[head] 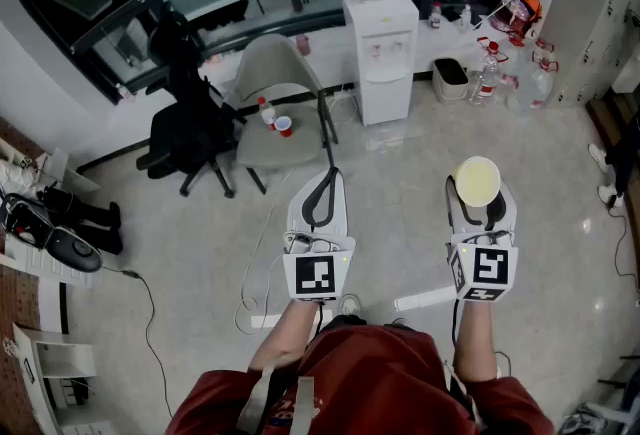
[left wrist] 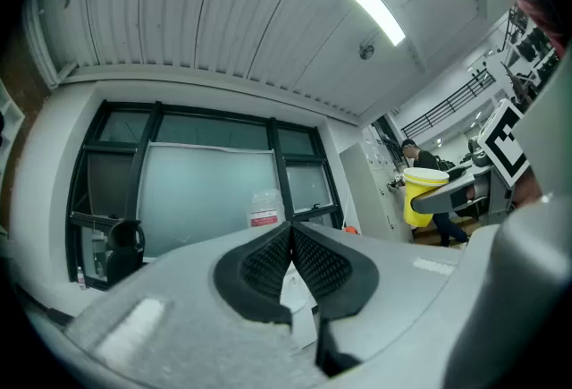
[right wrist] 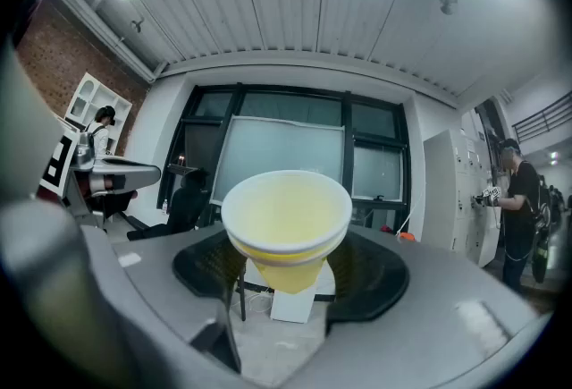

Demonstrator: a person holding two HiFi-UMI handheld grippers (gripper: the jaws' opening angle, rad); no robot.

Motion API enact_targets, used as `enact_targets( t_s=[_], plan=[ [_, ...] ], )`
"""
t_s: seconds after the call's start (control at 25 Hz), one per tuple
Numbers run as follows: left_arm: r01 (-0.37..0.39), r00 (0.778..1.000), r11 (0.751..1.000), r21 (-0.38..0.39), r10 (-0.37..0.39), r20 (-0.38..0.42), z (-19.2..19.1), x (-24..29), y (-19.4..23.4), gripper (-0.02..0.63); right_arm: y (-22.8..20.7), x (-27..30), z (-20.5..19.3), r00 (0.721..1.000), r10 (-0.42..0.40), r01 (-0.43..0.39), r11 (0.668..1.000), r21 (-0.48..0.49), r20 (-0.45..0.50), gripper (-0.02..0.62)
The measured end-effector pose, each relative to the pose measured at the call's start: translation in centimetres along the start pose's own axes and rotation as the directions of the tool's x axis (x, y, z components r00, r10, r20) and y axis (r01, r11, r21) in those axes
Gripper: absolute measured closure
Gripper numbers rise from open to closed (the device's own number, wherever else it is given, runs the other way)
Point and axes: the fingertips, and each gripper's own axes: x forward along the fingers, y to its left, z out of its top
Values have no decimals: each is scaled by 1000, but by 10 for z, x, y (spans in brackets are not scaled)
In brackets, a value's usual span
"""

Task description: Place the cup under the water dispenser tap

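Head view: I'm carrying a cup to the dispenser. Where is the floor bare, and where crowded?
Bare floor leads straight to the dispenser, between the grey chair and the bottles. Crowded: black chair left, bin right.

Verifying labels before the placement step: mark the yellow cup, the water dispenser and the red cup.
yellow cup (head: pixel 476 181), head view, inside of its open mouth.
water dispenser (head: pixel 385 88), head view, white front panel.
red cup (head: pixel 284 127), head view, its side wall.

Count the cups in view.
2: a yellow cup held in the right gripper, and a red cup on the grey chair. Others may be hidden.
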Motion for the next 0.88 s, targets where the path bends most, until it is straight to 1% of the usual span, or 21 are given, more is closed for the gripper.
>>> enact_targets(
  t_s=[0.2, 0.44, 0.56, 0.72, 0.88],
  plan=[
    [19, 1000, 1000, 9, -19, 7, -6, 10, 19, 600, 16, 21, 1, 1000, -4, 4, 1000, -9, -2, 321],
    [30, 999, 1000, 2, -30, 33, -11, 17, 48, 600, 40, 42, -1, 1000, -12, 12, 1000, -6, -11, 318],
    [35, 999, 999, 9, -35, 27, -19, 19, 67, 600, 57, 54, -3, 1000, -10, 10, 1000, 2, -16, 311],
    [42, 999, 999, -10, -41, 17, -31, 20, 92, 600, 79, 67, -4, 1000, -18, 18, 1000, -8, -24, 311],
    [44, 999, 999, -24, -44, 6, -42, 22, 105, 600, 89, 74, -9, 999, -22, 22, 1000, -9, -41, 311]
  ],
)
